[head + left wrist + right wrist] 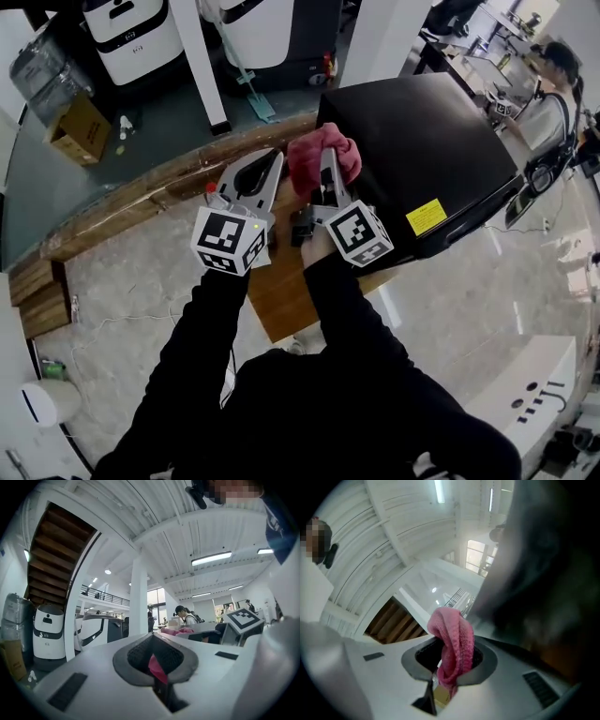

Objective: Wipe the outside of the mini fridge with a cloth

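Both sets of jaws are closed on the pink cloth (317,161) beside the black mini fridge (422,150): right gripper (449,670) clamps the bunch, left gripper (157,665) nips a sliver.

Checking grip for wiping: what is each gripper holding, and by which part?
The right gripper clamps the pink cloth at a bunched fold; the left gripper pinches a small edge of it.

Open robotics lab: white service robots (131,37), crowded desks (476,67), wooden staircase (56,559).

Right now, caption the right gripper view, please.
Right hand-held gripper clamping a pink knitted cloth beside the black mini fridge.
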{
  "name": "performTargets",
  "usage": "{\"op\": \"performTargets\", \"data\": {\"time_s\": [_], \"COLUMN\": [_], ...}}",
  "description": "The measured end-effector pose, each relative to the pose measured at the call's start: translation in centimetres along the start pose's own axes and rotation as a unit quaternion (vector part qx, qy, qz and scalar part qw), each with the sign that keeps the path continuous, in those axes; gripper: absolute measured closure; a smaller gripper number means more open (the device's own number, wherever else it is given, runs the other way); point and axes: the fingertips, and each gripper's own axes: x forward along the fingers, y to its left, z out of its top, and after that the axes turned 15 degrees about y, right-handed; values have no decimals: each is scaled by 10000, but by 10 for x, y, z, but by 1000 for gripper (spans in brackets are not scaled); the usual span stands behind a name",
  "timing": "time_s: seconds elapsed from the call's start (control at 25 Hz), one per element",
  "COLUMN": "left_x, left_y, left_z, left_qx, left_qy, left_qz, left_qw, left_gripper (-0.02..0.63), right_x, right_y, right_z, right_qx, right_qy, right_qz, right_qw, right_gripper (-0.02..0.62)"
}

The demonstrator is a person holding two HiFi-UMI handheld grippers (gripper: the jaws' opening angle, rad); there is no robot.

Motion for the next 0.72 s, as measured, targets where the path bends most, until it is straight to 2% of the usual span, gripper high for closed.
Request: {"op": "performTargets", "data": {"time_s": [0.12, 0.32, 0.56, 0.72], "left_x": [11, 33, 55, 71], "left_y": [0, -2, -2, 4], "left_z": [-11, -22, -48, -70], "left_qx": [25, 73, 46, -68], "left_qy": [87, 226, 450, 631], "left_qz": [-155, -288, -489, -528], "left_qw": [9998, 9993, 9978, 9966], "left_gripper": [600, 600, 600, 600], "right_x": [4, 14, 23, 34], "right_y": [-23, -46, -65, -88], "right_z": [3, 5, -7, -22], "right_qx": [471, 1001, 1349, 1688], "right_qy": [-265, -382, -432, -382], "right_qz": [-150, -127, 28, -55], "right_qw": [9984, 9942, 9899, 9849], "right_gripper": [525, 525, 515, 514]}}
